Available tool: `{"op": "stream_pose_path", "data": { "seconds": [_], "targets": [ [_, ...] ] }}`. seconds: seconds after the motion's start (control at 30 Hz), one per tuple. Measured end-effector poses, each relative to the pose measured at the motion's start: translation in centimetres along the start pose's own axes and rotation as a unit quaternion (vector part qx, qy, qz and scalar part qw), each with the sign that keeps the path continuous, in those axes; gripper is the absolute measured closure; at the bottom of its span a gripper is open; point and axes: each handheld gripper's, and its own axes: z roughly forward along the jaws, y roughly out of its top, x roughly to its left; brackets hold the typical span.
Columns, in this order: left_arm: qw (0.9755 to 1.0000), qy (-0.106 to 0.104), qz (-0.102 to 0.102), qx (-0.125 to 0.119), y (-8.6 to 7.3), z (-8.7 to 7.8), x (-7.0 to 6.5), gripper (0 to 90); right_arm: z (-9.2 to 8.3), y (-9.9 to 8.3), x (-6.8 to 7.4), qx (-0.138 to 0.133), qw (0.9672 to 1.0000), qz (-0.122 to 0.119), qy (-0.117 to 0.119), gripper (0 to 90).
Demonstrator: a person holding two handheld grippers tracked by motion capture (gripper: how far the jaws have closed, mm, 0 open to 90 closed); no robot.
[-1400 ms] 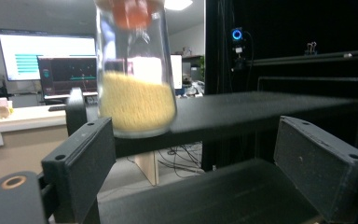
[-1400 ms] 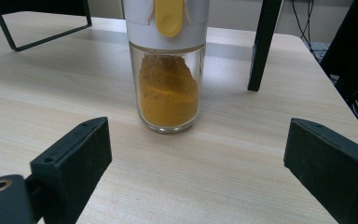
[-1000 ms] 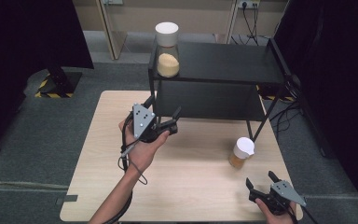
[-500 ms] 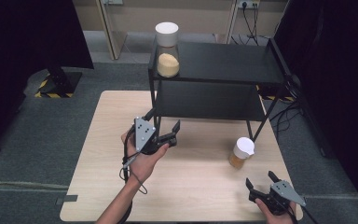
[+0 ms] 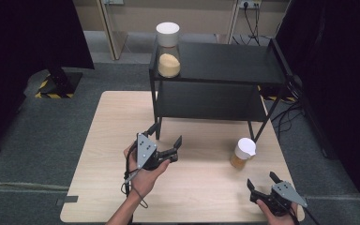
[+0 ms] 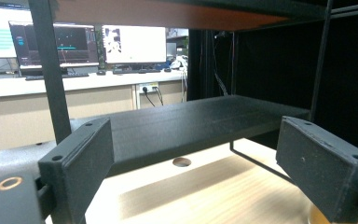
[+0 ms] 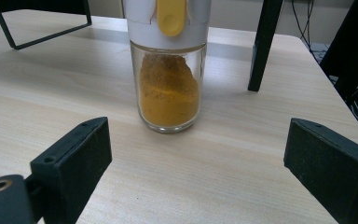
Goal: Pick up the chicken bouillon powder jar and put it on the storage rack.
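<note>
Lowered toward the tabletop [image 5: 103, 140] since the earlier frame, the left gripper [image 5: 165, 140] faces the black shelf rack [image 5: 215, 70], fingers wide and empty. Right gripper [image 5: 261, 182], fingers likewise wide and empty, rests level near the upright, white-capped glass spice jar [image 5: 242, 153] of yellow-orange powder.

A spice jar [image 7: 169, 88] of orange powder stands upright on the table [image 7: 51, 88], beyond the gaping gripper [image 7: 200, 158].

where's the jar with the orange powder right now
In the high view the orange powder jar stands on the table at right, beside the black shelf's front right leg, ahead of the right tongs.
</note>
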Motion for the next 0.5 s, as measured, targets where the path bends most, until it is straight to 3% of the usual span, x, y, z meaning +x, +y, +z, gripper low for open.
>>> {"op": "stream_pose_path", "data": {
  "seconds": [0.5],
  "targets": [
    [0.9995, -0.004, -0.014, 0.030, -4.3, -2.2, 0.1, 10.1, 0.0, 0.0, 0.0, 0.000, 1.0000, 0.000, 0.000, 7.6]
  ]
}}
